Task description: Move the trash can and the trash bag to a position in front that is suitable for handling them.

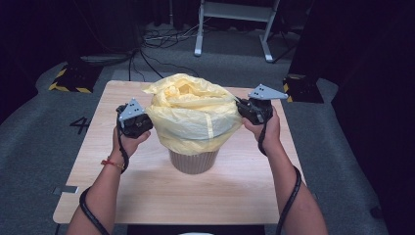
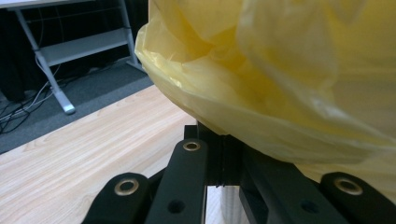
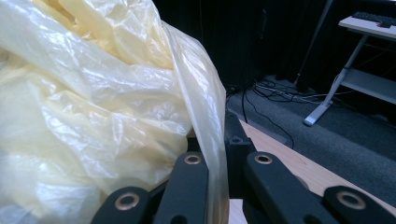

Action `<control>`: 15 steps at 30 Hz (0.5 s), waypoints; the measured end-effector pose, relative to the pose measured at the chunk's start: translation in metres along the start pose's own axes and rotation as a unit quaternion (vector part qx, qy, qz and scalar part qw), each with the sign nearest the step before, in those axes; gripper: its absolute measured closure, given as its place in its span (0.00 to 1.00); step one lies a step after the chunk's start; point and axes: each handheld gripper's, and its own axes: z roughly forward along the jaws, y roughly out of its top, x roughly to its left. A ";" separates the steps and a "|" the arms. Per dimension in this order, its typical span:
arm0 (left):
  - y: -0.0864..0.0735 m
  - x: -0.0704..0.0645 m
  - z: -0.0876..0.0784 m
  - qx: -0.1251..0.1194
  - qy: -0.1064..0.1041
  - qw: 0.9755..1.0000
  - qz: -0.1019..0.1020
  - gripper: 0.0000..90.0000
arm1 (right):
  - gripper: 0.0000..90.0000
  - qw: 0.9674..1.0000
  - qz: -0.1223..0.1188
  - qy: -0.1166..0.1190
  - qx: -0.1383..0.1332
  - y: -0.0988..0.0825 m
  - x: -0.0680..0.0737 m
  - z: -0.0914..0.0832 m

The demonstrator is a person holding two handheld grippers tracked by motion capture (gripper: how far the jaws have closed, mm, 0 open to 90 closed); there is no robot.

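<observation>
Fingers of both the left gripper (image 1: 143, 123) and right gripper (image 1: 244, 110) are clenched on the crinkled yellow plastic bag (image 1: 193, 113), draped over the ribbed brown bin (image 1: 193, 161) mid-counter (image 1: 147, 196); its hem seems only partly pulled down.

A person's two hands each hold a tool, left tool (image 1: 147, 119) and right tool (image 1: 241, 108), pinching opposite sides of a yellow plastic bag (image 1: 193, 115) draped over a ribbed bin (image 1: 194, 161) on a wooden tabletop (image 1: 147, 191).

Left gripper (image 1: 147, 119) and right gripper (image 1: 243, 108) are held level, facing inward; both pairs of jaws are clamped together, forearms extended from below.
</observation>
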 end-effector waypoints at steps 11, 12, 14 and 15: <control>-0.003 -0.007 -0.003 0.002 -0.022 1.000 0.011 1.00 | 1.00 1.000 0.000 0.030 0.000 -0.003 -0.001 -0.002; -0.003 -0.008 -0.004 0.003 -0.025 1.000 0.015 1.00 | 1.00 0.999 -0.001 0.034 0.000 -0.003 -0.002 -0.003; -0.002 -0.011 -0.005 0.006 -0.028 0.999 0.019 1.00 | 1.00 0.999 -0.003 0.040 0.002 -0.004 -0.002 -0.006; -0.002 -0.012 -0.005 0.008 -0.028 0.999 0.023 1.00 | 1.00 0.999 -0.005 0.041 0.003 -0.004 -0.002 -0.007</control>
